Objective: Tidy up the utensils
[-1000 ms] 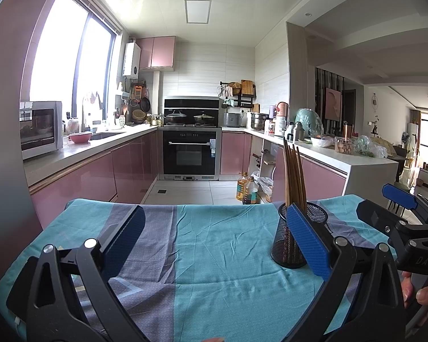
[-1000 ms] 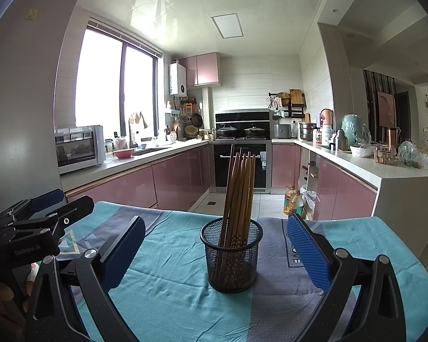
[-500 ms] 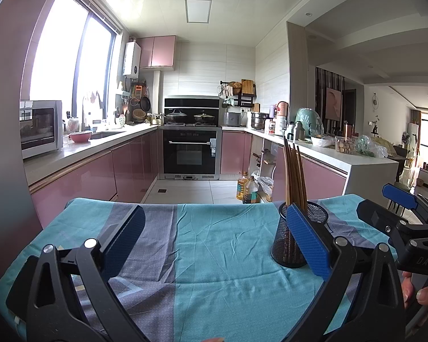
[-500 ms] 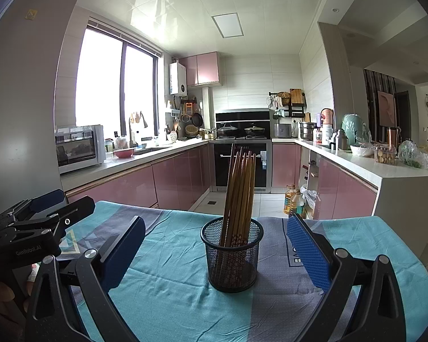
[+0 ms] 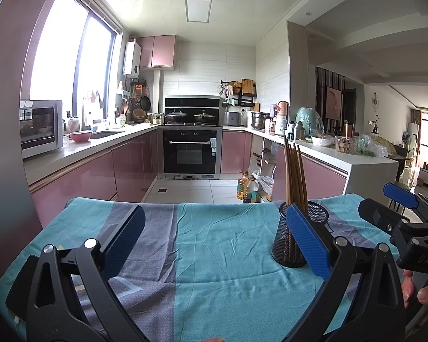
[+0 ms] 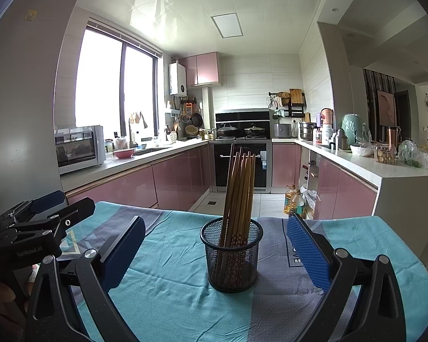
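Observation:
A black mesh cup (image 6: 231,253) stands upright on the teal and grey tablecloth (image 6: 171,299), holding several wooden chopsticks (image 6: 239,188) that lean together. My right gripper (image 6: 214,250) is open, its blue pads either side of the cup and a little nearer than it. In the left wrist view the same mesh cup (image 5: 291,245) stands partly behind my left gripper's right pad (image 5: 308,239). My left gripper (image 5: 214,239) is open over bare cloth, with nothing between its fingers. Each gripper shows at the edge of the other's view.
The cloth-covered table (image 5: 214,285) ends at a far edge facing a kitchen with pink cabinets (image 5: 128,168), an oven (image 5: 189,154) and a white counter (image 6: 385,171) on the right. Oil bottles (image 5: 246,189) stand on the floor beyond. A person's fingers (image 5: 413,290) hold the right gripper.

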